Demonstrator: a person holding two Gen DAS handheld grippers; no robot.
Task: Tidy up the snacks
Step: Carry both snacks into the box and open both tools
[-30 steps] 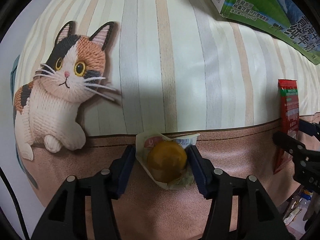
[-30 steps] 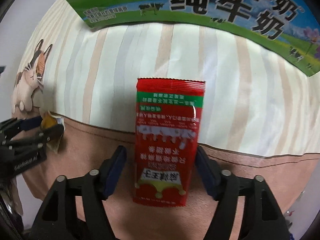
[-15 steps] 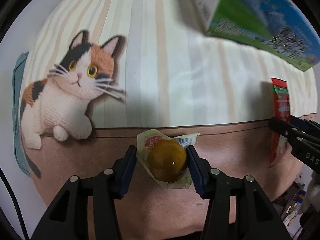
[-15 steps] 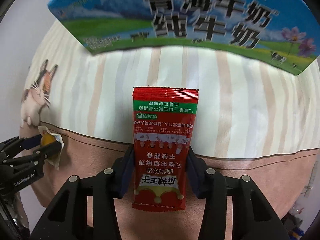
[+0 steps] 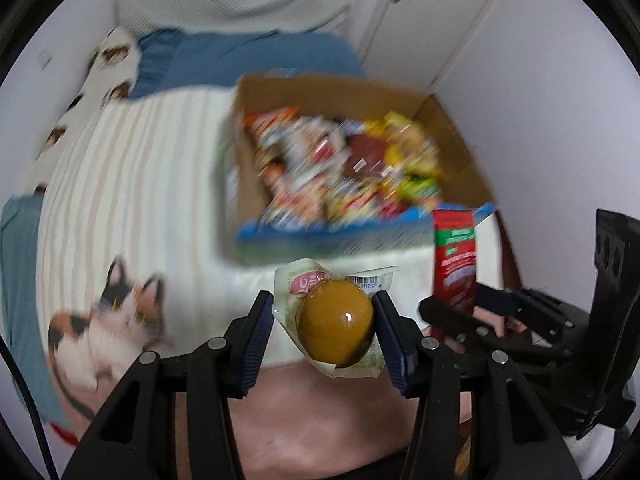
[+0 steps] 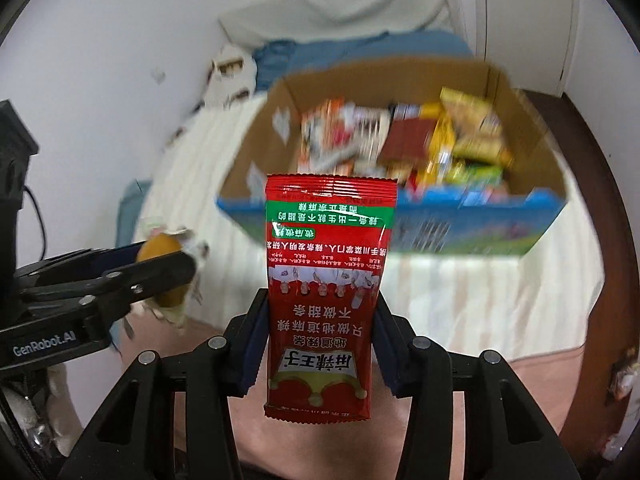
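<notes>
My left gripper [image 5: 325, 330] is shut on a wrapped brown egg [image 5: 335, 325] in clear plastic, lifted above the bed. My right gripper [image 6: 319, 338] is shut on a red snack packet [image 6: 326, 280] with a green band, held upright in the air. Each gripper shows in the other's view: the right gripper [image 5: 472, 312] with its red packet [image 5: 456, 260] at the right, the left gripper [image 6: 168, 268] with the egg [image 6: 160, 250] at the left. Beyond both stands an open cardboard box [image 5: 452, 128], also seen as the box [image 6: 536, 136] in the right wrist view, holding several colourful snack packs.
The box sits on a striped bedspread [image 5: 132, 184] with a calico cat picture [image 5: 108, 328]. A blue blanket [image 5: 240, 56] and a white pillow [image 5: 224, 4] lie at the head of the bed. White walls and a cupboard door [image 6: 524, 12] close in behind and to the right.
Both grippers rose well above the bed with their snacks and tipped up, so the open box's inside came into view. The right gripper's jaws closed onto the red packet.
</notes>
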